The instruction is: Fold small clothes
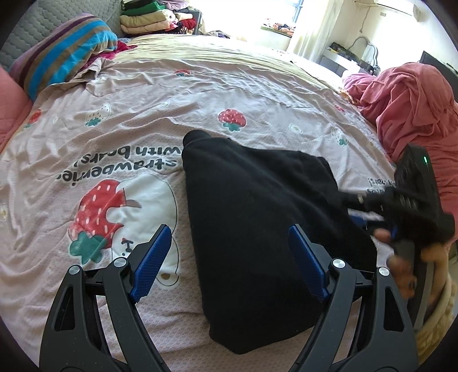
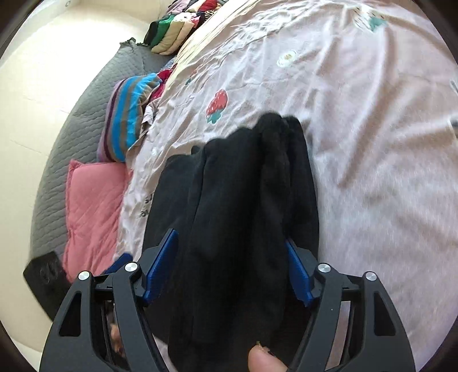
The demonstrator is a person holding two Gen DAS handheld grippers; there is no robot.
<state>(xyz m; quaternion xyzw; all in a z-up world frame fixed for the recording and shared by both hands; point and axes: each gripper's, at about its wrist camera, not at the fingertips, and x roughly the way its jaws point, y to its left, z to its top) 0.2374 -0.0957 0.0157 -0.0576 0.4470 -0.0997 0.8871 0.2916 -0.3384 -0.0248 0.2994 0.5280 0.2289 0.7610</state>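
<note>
Centrally on the bed sheet [image 1: 200,94], printed with strawberries: black garment [image 1: 257,229], partly folded into a rough wedge, narrow end far, broad end near. Long axis running near to far, tilted slightly leftward at the far tip. Thick bundled folds visible along the top in the right wrist view.

Left tongs [image 1: 229,257] spread wide, nothing pinched; left blue pad [image 1: 151,266] over bare sheet, right pad over the black cloth, so that the garment's left edge passes between the jaws without contact that can be confirmed.

Right tongs [image 2: 229,269] also standing apart, jaws straddling the near bundled end of the black garment [image 2: 243,214]; cloth between the pads, but pressing not evident, so judged released rather than gripped. A fingertip [image 2: 263,360] at the near edge of that view, touching or just beside the cloth.

Key relation: garment directly ahead of both tongs, lengthwise along the pointing direction of the right tongs; right tongs nearer, already around the cloth, left tongs beside its left edge. Judged next need: a hold on the near broad end or left edge to carry one more fold across the long axis.

Periphery: striped pillow [image 1: 63,48] and pink cushion [image 2: 91,211] far left, folded stack [image 1: 143,17] far, pink clothing heap [image 1: 406,108] right.
</note>
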